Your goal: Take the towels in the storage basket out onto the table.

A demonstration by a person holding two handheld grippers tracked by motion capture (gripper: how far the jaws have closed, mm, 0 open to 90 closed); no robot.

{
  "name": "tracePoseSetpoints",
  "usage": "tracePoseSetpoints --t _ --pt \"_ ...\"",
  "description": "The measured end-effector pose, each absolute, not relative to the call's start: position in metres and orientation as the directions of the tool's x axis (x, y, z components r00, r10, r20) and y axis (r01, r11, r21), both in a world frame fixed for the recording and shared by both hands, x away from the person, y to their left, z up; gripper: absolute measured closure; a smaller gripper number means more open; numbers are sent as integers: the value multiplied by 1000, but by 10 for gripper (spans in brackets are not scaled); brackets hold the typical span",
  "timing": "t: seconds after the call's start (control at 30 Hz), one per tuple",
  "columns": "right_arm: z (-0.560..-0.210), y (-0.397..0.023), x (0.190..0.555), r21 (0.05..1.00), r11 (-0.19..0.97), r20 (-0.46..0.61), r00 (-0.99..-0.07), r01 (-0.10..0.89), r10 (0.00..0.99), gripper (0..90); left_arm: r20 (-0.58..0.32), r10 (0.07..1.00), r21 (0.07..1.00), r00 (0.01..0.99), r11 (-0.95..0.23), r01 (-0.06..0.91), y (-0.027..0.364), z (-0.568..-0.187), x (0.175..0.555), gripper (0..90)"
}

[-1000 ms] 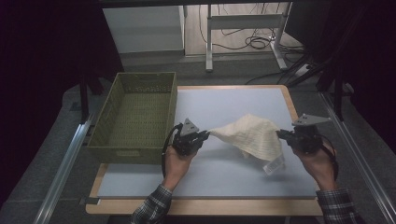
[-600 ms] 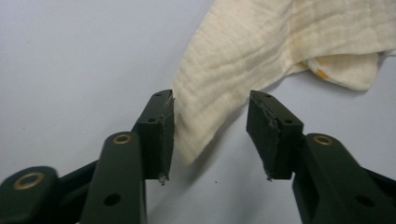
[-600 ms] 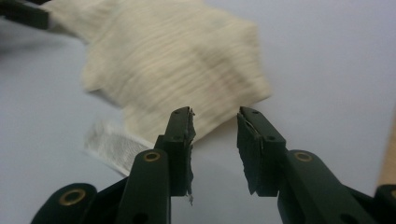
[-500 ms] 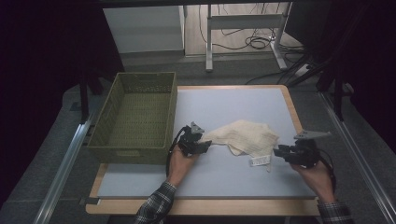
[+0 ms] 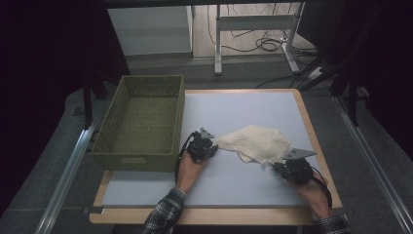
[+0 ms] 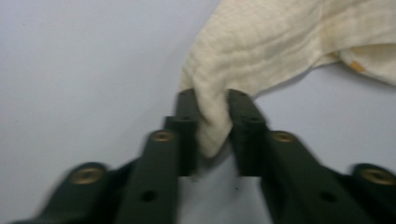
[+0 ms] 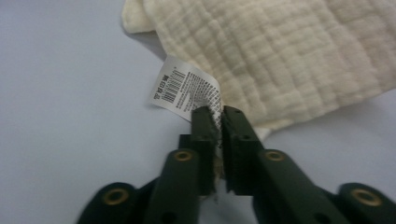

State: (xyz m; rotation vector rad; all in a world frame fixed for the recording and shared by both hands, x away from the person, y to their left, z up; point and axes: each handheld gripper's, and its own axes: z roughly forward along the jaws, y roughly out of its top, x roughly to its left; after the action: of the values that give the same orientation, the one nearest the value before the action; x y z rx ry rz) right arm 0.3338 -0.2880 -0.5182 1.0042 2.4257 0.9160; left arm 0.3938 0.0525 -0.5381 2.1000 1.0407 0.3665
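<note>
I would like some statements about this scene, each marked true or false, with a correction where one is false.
1. The left gripper is shut on a corner of the cream cloth. True.
2. The right gripper pinches the cloth at its printed label. True.
3. The cloth lies inside the green basket. False: it lies on the white table top, to the right of the basket.
4. The basket holds a second cloth. False: nothing is seen inside it.
5. Both grippers are low, near the table top. True.
</note>
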Motion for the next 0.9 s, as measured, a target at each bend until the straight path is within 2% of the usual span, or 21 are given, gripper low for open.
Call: tracePoseSetpoints --t 0.13,0.27,0.4,0.47,0.5,0.53,0.57,0.6,0.63,0.67,0.7,0.73,0.77,0.9 --pt "-513 -286 332 652 578 -107 -695 491 711 882 -102 754 734 649 -383 561 53 -535 388 852" --pt "-489 -292 330 694 556 -110 -696 457 710 883 -102 747 777 658 -353 521 56 -510 385 851" --pt "-441 -303 355 742 515 -156 -637 429 755 882 -8 770 804 638 -374 461 47 -468 400 851" --pt "-418 -306 378 767 484 -170 -595 421 786 877 82 804 805 588 -401 437 41 -443 425 848" --pt "-406 -307 394 784 459 -174 -562 418 809 867 105 829 800 549 -398 448 40 -433 440 831" --pt "-395 -309 410 795 427 -162 -527 431 834 828 103 855 797 508 -377 473 40 -425 453 736" --pt "-381 -313 431 806 370 -120 -485 462 866 758 108 869 795 483 -367 483 40 -416 461 575" --pt "-381 -313 431 806 370 -120 -485 462 866 758 108 869 795 483 -367 483 40 -416 461 540" --pt "-378 -314 433 809 362 -114 -480 463 870 739 120 859 801 497 -380 463 39 -415 458 540" --pt "-378 -314 432 815 362 -112 -491 452 864 724 127 851 801 510 -391 453 38 -417 455 486" --pt "-387 -315 427 816 357 -81 -522 454 849 701 114 824 796 554 -409 445 35 -429 448 455" --pt "-387 -315 427 816 357 -81 -522 454 849 701 114 824 796 554 -409 445 35 -429 448 437" --pt "-404 -316 422 806 356 -59 -533 473 844 683 85 813 785 576 -411 463 31 -444 442 422" --pt "-432 -318 415 784 349 -9 -553 513 833 676 53 784 766 619 -429 478 26 -466 435 407"
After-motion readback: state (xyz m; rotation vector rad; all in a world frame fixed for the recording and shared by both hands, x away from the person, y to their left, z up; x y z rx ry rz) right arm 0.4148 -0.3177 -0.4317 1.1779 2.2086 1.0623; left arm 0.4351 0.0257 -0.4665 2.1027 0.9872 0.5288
